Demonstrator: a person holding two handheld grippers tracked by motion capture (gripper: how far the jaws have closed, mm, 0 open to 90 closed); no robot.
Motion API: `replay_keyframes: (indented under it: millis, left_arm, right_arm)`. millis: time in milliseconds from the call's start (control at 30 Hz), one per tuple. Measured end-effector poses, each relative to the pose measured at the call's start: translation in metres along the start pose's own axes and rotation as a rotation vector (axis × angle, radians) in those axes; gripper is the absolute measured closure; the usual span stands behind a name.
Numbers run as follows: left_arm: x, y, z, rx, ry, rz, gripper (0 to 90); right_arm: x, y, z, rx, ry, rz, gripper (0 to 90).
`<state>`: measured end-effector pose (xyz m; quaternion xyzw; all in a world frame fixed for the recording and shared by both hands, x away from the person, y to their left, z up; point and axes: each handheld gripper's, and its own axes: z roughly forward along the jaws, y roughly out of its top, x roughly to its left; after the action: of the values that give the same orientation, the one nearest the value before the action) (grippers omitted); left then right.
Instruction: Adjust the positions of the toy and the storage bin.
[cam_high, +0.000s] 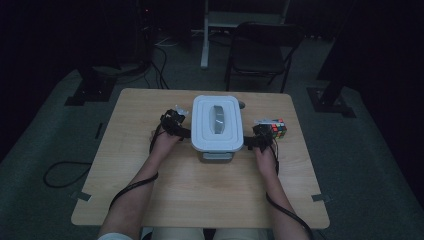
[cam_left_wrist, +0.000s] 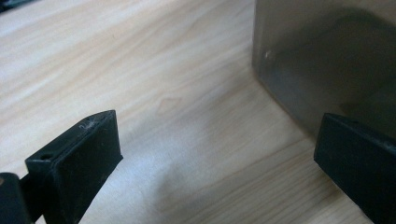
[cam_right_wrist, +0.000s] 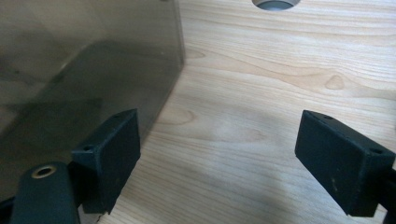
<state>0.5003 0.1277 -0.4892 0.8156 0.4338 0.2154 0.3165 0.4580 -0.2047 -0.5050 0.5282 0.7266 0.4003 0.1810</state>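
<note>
A lidded storage box (cam_high: 217, 127), white lid on a smoky translucent body, sits mid-surface on the pale wooden surface (cam_high: 200, 195), flanked by a person's two tools. The left gripper (cam_left_wrist: 212, 154) is spread wide, one jaw close against the box's side wall; the right gripper (cam_right_wrist: 217, 156) is likewise released at the opposite wall. Just beyond the right hand lies a scrambled puzzle cube (cam_high: 278, 128). Farther back stands a folding chair (cam_high: 262, 52).
</note>
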Motion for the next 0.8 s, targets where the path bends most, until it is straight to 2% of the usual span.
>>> replay_keyframes:
  millis: [100, 200, 300, 400, 533, 567, 667, 800]
  left_arm:
    - [0.002, 0.002, -0.003, -0.024, -0.003, -0.029, 1.3]
    - [0.001, 0.003, -0.005, -0.026, 0.001, -0.028, 1.3]
    - [0.0, 0.003, -0.006, -0.018, -0.005, -0.026, 1.4]
    - [-0.003, 0.002, -0.009, -0.008, 0.011, -0.006, 1.4]
    - [-0.006, 0.001, -0.011, 0.008, -0.006, 0.0, 1.4]
    - [-0.006, 0.001, -0.011, 0.008, -0.006, 0.0, 1.5]
    - [-0.014, 0.001, -0.017, 0.012, 0.004, 0.036, 1.5]
    - [-0.018, 0.0, -0.02, 0.017, 0.001, 0.046, 1.5]
  right_arm:
    - [0.001, 0.002, 0.0, -0.009, 0.004, -0.001, 13.8]
    - [0.002, 0.004, -0.001, -0.017, 0.013, -0.004, 13.8]
    - [0.008, 0.009, -0.003, -0.018, 0.005, -0.048, 19.0]
    - [0.008, 0.009, -0.006, -0.013, 0.027, -0.065, 19.4]
    - [0.007, 0.007, -0.01, -0.005, 0.065, -0.067, 19.5]
    - [0.007, 0.007, -0.01, -0.005, 0.065, -0.067, 19.5]
    - [0.008, 0.004, -0.015, -0.013, 0.075, -0.064, 19.8]
    - [0.007, 0.001, -0.018, -0.01, 0.088, -0.066, 20.0]
